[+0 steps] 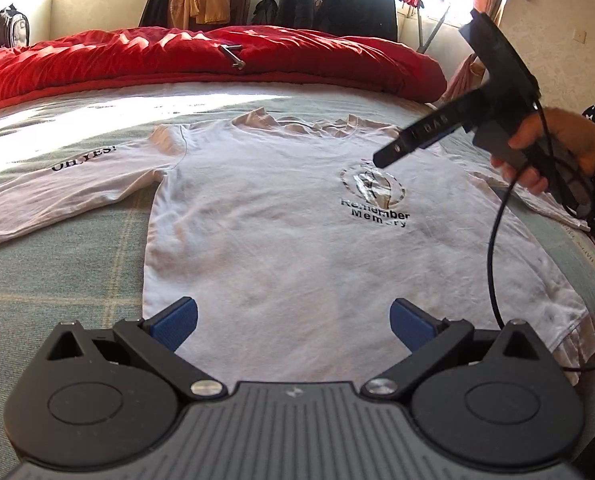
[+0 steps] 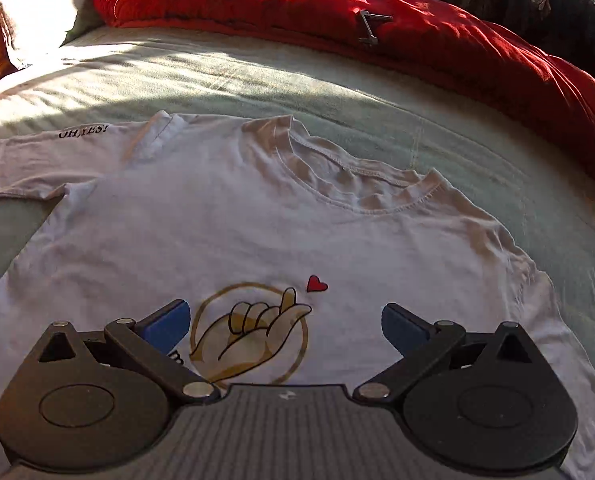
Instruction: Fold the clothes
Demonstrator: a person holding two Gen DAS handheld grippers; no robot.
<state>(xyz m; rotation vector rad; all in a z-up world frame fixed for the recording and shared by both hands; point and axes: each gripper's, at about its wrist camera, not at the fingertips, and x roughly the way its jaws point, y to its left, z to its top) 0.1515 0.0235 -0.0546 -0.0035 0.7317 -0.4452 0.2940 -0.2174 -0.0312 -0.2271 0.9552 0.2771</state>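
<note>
White T-shirt (image 1: 281, 216) spread flat, front up, on pale green bed sheet (image 1: 57, 280), neck toward red quilt (image 1: 201, 56) bunched along far side. One sleeve (image 1: 69, 184) lettered "OH,YES!" stretched out to left. Left tongs (image 1: 293, 322) wide apart, gripping nothing, hovering above lower body of shirt near hem, blue pads (image 1: 177, 320) over cloth; touching or not, cannot tell. Right tongs (image 2: 285, 326) likewise spread wide and empty, poised just over printed chest emblem (image 2: 249, 332), a hand sign in a gold ring with small red heart (image 2: 316, 283) beside it. Collar (image 2: 361, 196) ahead of right tongs, wrinkled. From left wrist view, right tool held by a hand (image 1: 557, 152), slanting down toward emblem, black cable (image 1: 497, 240) hanging from it. Dark clothes on rack (image 1: 337, 0) by window beyond bed.
</note>
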